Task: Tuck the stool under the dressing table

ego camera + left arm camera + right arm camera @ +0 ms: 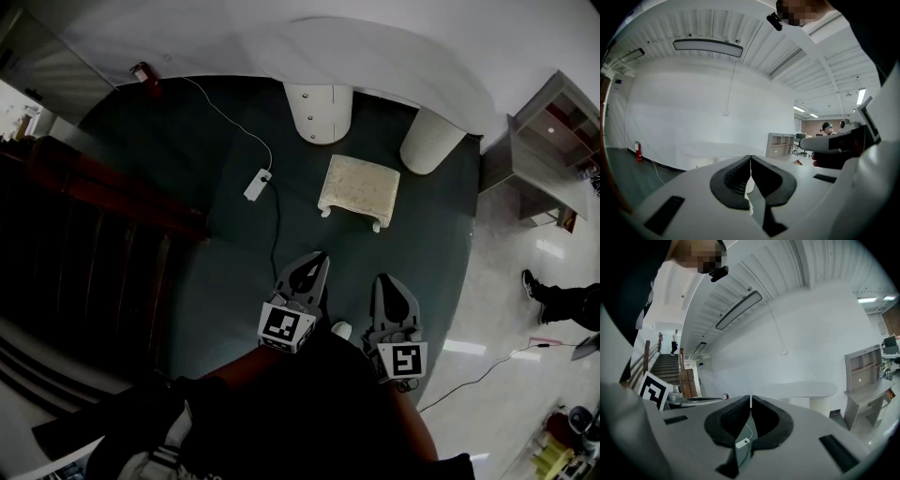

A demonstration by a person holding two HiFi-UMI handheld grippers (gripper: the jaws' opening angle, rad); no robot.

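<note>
Holding the left gripper (317,259) clenched empty, facing the cream padded stool (359,190) standing on dark carpet (216,272) just outside the dressing table (281,47), probably light, soft-topped, better pushing at its stiff side, the right gripper (386,281) also clenched empty.

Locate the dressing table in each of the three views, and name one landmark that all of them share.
Head view: the dressing table curves across the top of the picture.
Left gripper view: the dressing table shows as a pale top at mid-height, left of centre.
Right gripper view: the dressing table shows at mid-height, right of centre.
Shared landmark: the shelf unit, to the table's right in every view.
</note>
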